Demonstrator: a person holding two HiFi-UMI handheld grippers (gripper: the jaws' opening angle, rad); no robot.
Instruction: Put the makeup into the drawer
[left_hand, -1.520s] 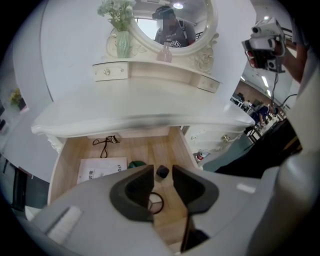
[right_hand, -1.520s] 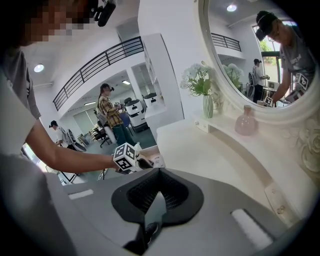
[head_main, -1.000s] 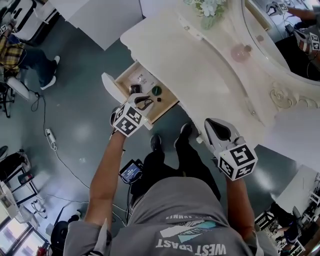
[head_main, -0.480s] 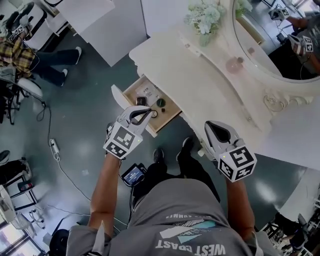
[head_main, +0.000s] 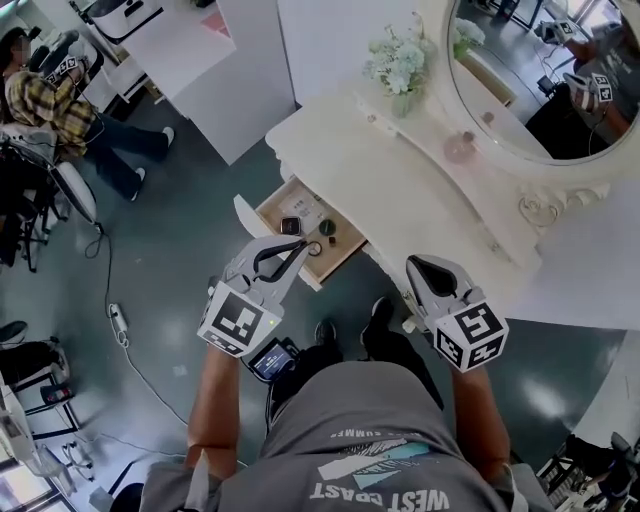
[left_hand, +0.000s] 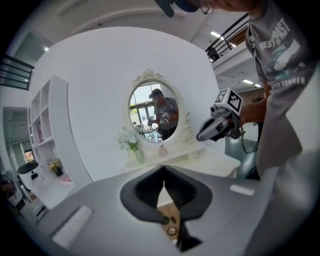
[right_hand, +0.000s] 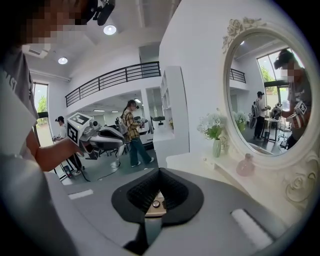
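Observation:
The vanity's wooden drawer (head_main: 303, 207) stands pulled open. Several small makeup items lie in it, among them a dark compact (head_main: 290, 226) and a round green pot (head_main: 327, 227). My left gripper (head_main: 302, 248) hovers above and just in front of the drawer, shut with nothing between its jaws. In the left gripper view its tips (left_hand: 163, 171) meet, and the drawer (left_hand: 169, 210) shows below them. My right gripper (head_main: 413, 263) hangs beside the vanity's front edge, right of the drawer. Its tips (right_hand: 159, 172) meet on nothing, so it is shut.
The white vanity top (head_main: 420, 190) carries a flower vase (head_main: 400, 65) and a pink bottle (head_main: 460, 147) below an oval mirror (head_main: 530, 80). A white cabinet (head_main: 220, 60) stands behind. A seated person (head_main: 50, 100) is far left, and a cable with a power strip (head_main: 118, 322) lies on the floor.
My left gripper has lifted up and back from inside the drawer, and its jaws have closed empty. The right gripper has risen a little. The view now takes in more of the mirror.

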